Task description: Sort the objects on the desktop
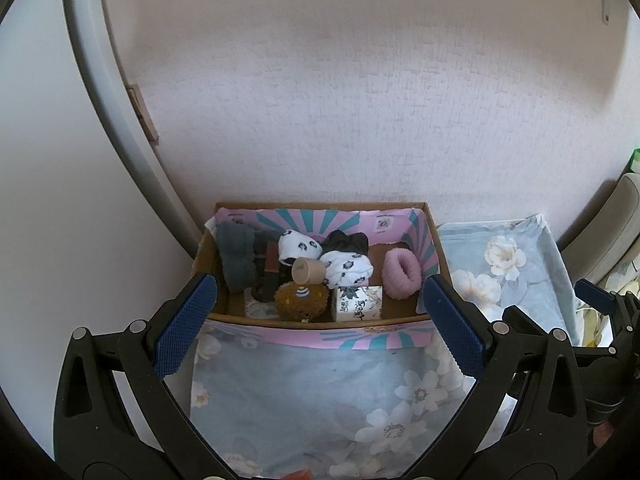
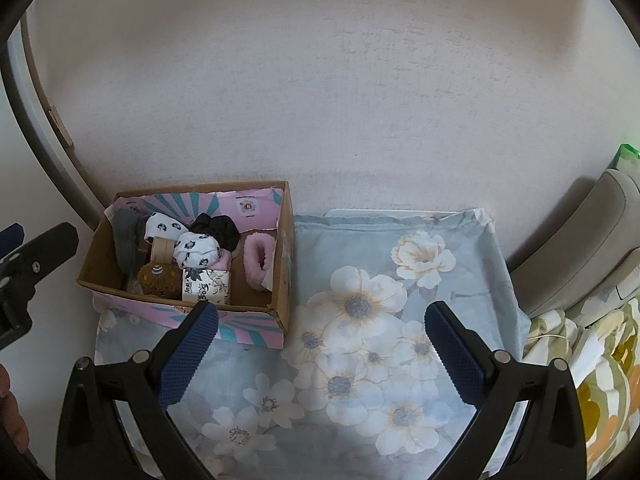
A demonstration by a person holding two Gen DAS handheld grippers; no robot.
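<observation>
Both the left gripper [image 1: 320, 328] and the right gripper [image 2: 322, 350] hang released and empty before the cardboard box [image 1: 320, 322]; inside it lie soft socks [image 1: 346, 268], a pink scrunchie [image 1: 401, 274] and a plush toy [image 1: 300, 300]; likely light, squashy, best pinched mid-body.

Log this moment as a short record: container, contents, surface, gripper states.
container: open cardboard box with pink-and-teal lining, against the wall
contents: fuzzy pink ring-shaped scrunchie, brown plush toy, small floral-printed white box, panda-print white socks
surface: pale blue floral cloth, nothing loose visible on it
left hand-held gripper: open, holds nothing
right hand-held gripper: open, holds nothing
</observation>
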